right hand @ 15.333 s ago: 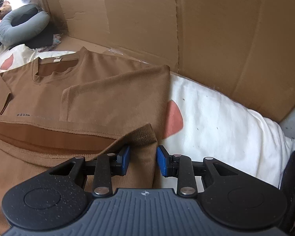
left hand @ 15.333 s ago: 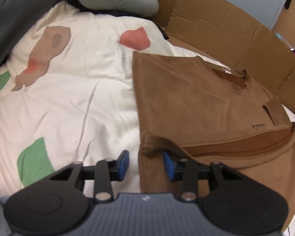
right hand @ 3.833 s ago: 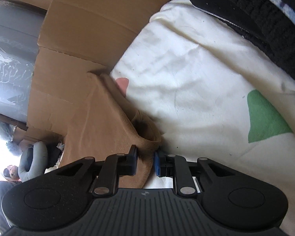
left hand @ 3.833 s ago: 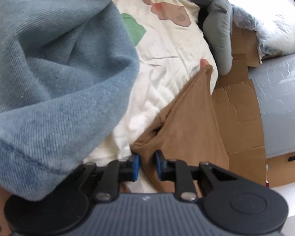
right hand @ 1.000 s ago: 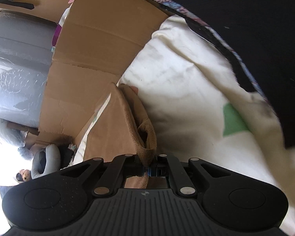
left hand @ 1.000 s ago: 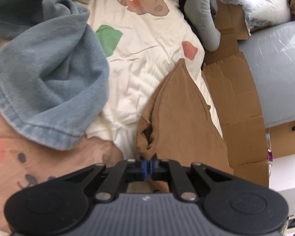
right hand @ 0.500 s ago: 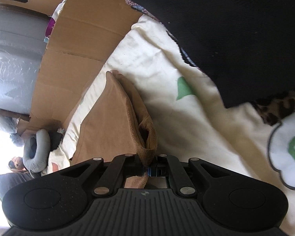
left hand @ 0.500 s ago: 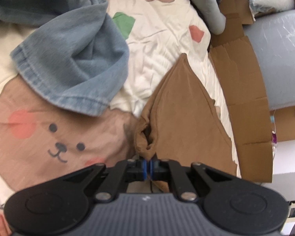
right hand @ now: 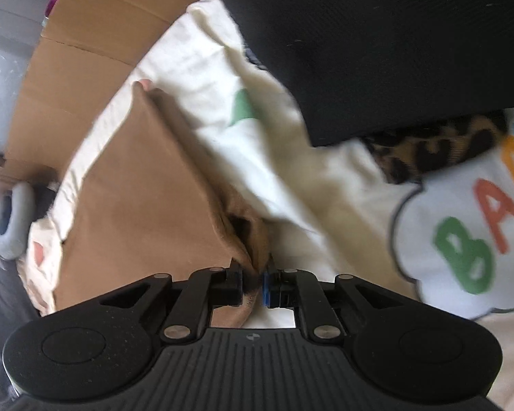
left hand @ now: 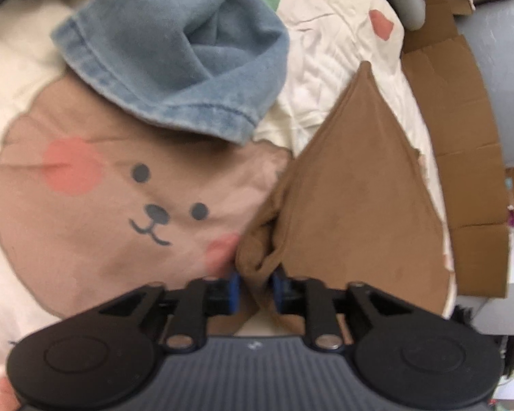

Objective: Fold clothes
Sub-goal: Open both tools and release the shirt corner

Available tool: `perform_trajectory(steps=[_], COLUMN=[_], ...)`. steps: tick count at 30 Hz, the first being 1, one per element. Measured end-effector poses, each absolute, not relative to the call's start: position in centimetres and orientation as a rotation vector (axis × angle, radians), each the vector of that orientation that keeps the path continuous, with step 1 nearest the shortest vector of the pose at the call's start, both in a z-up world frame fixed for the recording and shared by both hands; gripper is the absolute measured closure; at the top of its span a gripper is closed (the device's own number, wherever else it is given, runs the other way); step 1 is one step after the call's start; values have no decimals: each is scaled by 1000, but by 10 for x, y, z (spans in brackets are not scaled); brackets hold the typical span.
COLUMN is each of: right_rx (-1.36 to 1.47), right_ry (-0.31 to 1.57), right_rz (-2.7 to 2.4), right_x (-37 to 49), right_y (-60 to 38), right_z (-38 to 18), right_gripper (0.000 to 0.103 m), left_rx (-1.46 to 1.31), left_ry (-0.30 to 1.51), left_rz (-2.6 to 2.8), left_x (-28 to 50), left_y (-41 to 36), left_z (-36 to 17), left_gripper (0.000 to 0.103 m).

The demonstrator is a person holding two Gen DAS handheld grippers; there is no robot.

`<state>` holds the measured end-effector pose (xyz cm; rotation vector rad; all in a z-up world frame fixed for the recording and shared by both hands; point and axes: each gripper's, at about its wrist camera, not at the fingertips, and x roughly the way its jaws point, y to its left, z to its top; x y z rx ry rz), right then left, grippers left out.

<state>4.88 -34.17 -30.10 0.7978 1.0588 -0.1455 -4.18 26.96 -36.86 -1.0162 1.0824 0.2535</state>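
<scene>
Brown soft-knit folded shirt (left hand: 353, 188): hangs as a long doubled panel at centre right of the left wrist view. Tapers to a point toward the upper right and sits beside the brown corrugated cardboard wall (left hand: 462, 171) at the right edge. Lies over the cream bed cover with a printed bear face (left hand: 85, 222), whose print fills the lower left, just below the crumpled blue denim garment (left hand: 188, 51) at upper centre.

Left hand-held gripper (left hand: 255, 287): clamped tight on the bunched corner half a second ago, now shows blue pads visibly apart with the cloth loose between them. Looks like a release in progress.

Right hand-held gripper (right hand: 253, 284): pinches the other corner of the shirt (right hand: 147, 198) at lower centre, with only a narrow gap, filled by cloth. Black knitted garment (right hand: 394, 34) covers the upper right.

Judging by this, marks the set-down of the folded bundle on the bed. Needs a check that the layers stay stacked once both corners go free.
</scene>
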Motion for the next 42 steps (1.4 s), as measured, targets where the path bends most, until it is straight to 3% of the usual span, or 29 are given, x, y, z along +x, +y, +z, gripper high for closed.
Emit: perform_trajectory(steps=[2,4,9,20,23,25,27,42], right_rx=[749,699,544,369,368,407,364,90], right_ry=[1065,1072,1041,1018,1046,1074,1091,1164], right_rz=[-144,-143,-93,156,234,281,341,622], right_x=[46,42,40,87,105,114,117,107], right_y=[-342,-342,-334,-261,-231,-212,-186,-63], right_z=[-297,-292,-270,-246,-251,-253,-254,-289], right_gripper=[89,89,89,89,89,89,89,89], left_rx=[-997,-973,-935,-990,-1002,-1014,-1045,-1034], left_ry=[1082,1091,1097,1054,1052,1058,1057,1019], left_rz=[235,213,186,92,71,67,59,7], left_x=[-42,-40,-35,-35,-37,-38,-40,-42], left_y=[271,272,275,288,292,294,296,297], left_z=[-365,-362,-363,-382,-386,-388,-391,-348], left_gripper=[73,60,51,53,60,80,90,96])
